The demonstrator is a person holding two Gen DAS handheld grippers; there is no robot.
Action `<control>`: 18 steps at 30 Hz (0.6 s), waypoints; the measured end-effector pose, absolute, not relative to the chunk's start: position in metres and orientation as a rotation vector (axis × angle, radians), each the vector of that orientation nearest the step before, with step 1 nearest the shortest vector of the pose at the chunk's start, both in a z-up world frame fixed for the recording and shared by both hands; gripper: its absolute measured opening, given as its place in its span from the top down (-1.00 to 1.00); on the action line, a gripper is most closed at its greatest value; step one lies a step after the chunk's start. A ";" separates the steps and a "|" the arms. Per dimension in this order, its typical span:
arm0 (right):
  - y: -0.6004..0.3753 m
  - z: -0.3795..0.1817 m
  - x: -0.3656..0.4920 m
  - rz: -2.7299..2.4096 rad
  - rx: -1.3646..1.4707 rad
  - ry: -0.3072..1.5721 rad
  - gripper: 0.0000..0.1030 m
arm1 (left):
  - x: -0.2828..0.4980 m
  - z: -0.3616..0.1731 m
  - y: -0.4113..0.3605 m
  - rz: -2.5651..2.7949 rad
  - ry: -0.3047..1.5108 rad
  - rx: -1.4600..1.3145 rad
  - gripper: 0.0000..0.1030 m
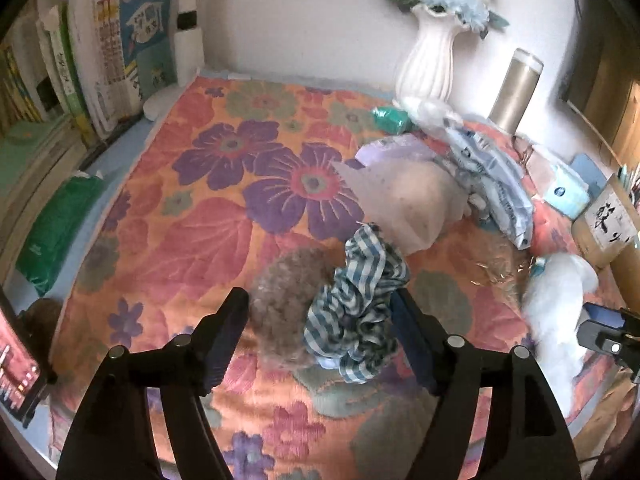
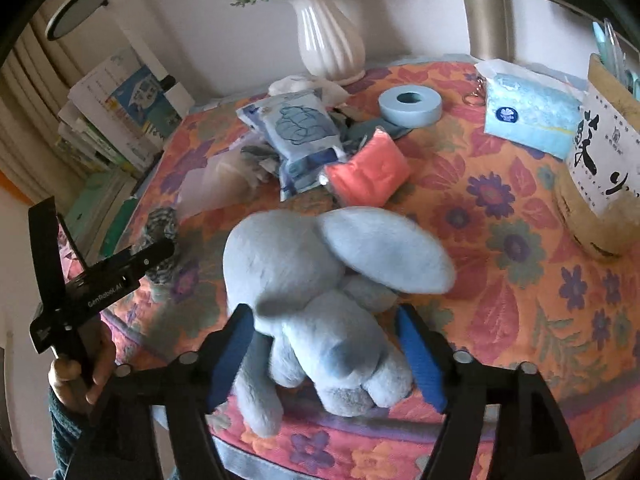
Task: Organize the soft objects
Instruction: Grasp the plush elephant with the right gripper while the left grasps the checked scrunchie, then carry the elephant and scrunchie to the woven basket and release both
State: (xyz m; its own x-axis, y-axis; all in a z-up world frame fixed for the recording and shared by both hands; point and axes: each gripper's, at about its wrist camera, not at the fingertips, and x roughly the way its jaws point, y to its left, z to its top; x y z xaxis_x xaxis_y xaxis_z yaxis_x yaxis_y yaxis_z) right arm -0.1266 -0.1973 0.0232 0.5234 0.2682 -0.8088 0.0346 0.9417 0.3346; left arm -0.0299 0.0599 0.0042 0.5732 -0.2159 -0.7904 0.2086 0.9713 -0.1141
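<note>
My left gripper (image 1: pixel 320 304) is open, its jaws on either side of a blue-and-white striped scrunchie (image 1: pixel 356 308) and a brown fluffy scrunchie (image 1: pixel 284 304) that lie on the floral cloth (image 1: pixel 200 216). My right gripper (image 2: pixel 326 320) is open with its jaws around a pale blue plush bunny (image 2: pixel 316 300) that sits near the front table edge. The bunny also shows in the left wrist view (image 1: pixel 556 316). The striped scrunchie also shows in the right wrist view (image 2: pixel 162 240), next to the left gripper.
A pile lies at the back: a translucent bag (image 1: pixel 404 204), a blue-printed packet (image 2: pixel 296 128) and an orange-red soft pack (image 2: pixel 368 172). A white vase (image 2: pixel 328 36), a metal tumbler (image 2: pixel 484 12), a blue tape roll (image 2: pixel 410 106), tissues (image 2: pixel 528 116), a pen holder (image 2: pixel 600 160) and books (image 1: pixel 80 64) ring the table.
</note>
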 end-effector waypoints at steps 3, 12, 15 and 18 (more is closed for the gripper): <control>-0.201 0.021 -0.125 0.137 0.304 1.022 -0.55 | -0.027 0.000 0.057 -0.242 0.945 0.002 -0.38; -0.161 0.011 -0.112 0.204 0.193 1.017 -0.12 | -0.030 0.005 0.064 -0.263 0.922 -0.066 0.07; -0.159 0.026 -0.122 0.214 0.186 0.965 0.25 | -0.043 0.019 0.064 -0.292 0.883 -0.073 0.08; -0.171 0.050 -0.135 0.204 0.234 0.894 0.25 | -0.055 0.038 0.058 -0.342 0.838 -0.081 0.08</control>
